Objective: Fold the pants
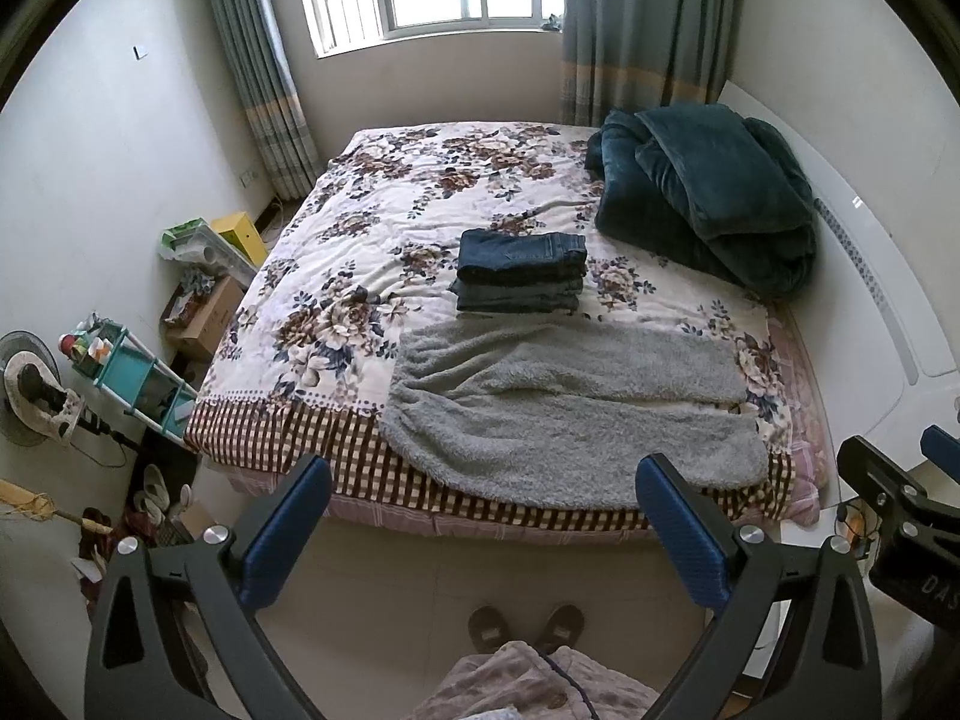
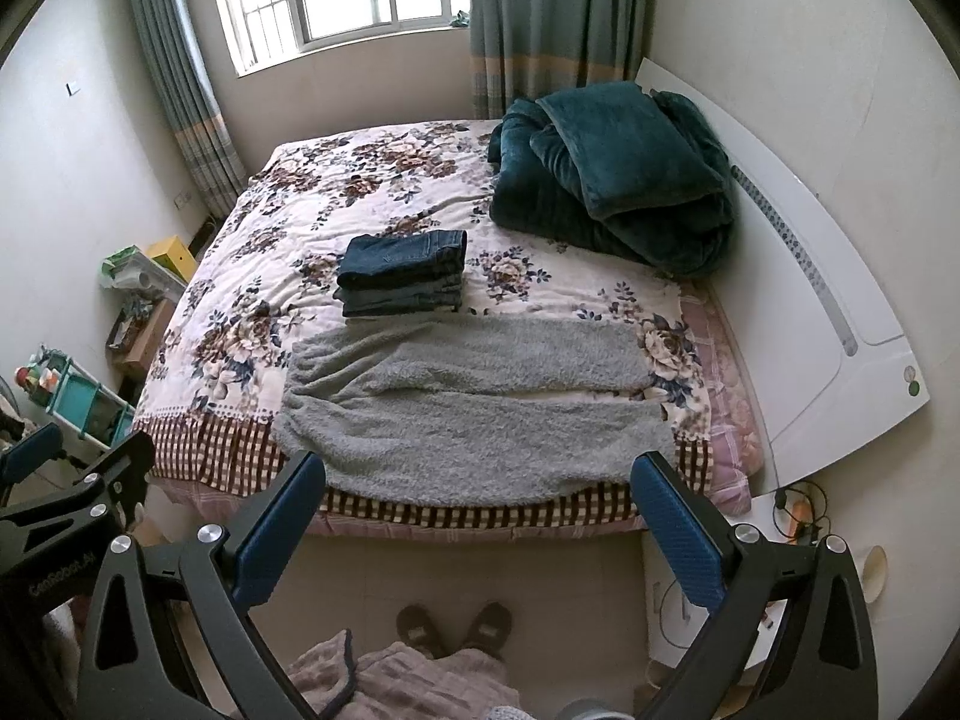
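Grey fleece pants [image 1: 564,402] lie spread flat across the near edge of the bed, legs to the right, waist to the left; they also show in the right wrist view [image 2: 474,414]. My left gripper [image 1: 483,480] is open and empty, held above the floor just short of the bed's near edge. My right gripper [image 2: 480,477] is open and empty at the same distance. The right gripper shows at the right edge of the left wrist view [image 1: 900,498]. A stack of folded jeans [image 1: 522,270] sits behind the grey pants, also seen in the right wrist view [image 2: 405,273].
The bed has a floral cover [image 1: 384,252] with a checked border. A dark green blanket pile [image 1: 708,204] lies at the far right by the white headboard [image 1: 870,312]. Boxes and a teal rack [image 1: 126,372] stand left of the bed. Slippered feet [image 1: 525,630] stand on the floor below.
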Motion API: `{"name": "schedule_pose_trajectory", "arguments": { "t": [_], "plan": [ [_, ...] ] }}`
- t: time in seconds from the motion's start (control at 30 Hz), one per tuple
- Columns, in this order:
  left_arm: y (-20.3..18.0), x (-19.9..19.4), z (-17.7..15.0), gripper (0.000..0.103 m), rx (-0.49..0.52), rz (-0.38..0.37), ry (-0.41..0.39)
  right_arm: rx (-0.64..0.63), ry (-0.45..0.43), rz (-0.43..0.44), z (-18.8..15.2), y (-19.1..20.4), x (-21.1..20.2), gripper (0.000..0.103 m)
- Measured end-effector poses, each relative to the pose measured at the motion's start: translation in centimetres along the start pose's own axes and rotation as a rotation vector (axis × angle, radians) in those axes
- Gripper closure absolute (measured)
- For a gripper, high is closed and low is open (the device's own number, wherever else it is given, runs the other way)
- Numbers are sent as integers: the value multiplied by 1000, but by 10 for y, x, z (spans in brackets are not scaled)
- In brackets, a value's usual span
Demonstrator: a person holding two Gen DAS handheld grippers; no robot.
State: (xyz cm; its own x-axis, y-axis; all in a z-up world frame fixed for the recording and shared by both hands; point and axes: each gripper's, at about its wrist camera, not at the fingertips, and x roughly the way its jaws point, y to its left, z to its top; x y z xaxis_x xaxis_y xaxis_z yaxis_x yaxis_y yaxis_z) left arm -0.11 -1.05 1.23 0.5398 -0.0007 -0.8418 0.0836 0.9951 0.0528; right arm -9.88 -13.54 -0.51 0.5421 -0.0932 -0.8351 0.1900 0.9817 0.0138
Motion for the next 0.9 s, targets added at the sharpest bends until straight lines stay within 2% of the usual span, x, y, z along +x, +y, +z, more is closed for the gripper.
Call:
{"name": "schedule_pose_trajectory", "arguments": {
  "t": [0.6,0.9],
  "plan": [
    [-2,-8,3,0,1,4,-26,-5,-5,5,4,-8,-6,0],
    [0,-11,0,0,-1,5,-41,-11,-9,1,1,3,-9,0]
  ]
}}
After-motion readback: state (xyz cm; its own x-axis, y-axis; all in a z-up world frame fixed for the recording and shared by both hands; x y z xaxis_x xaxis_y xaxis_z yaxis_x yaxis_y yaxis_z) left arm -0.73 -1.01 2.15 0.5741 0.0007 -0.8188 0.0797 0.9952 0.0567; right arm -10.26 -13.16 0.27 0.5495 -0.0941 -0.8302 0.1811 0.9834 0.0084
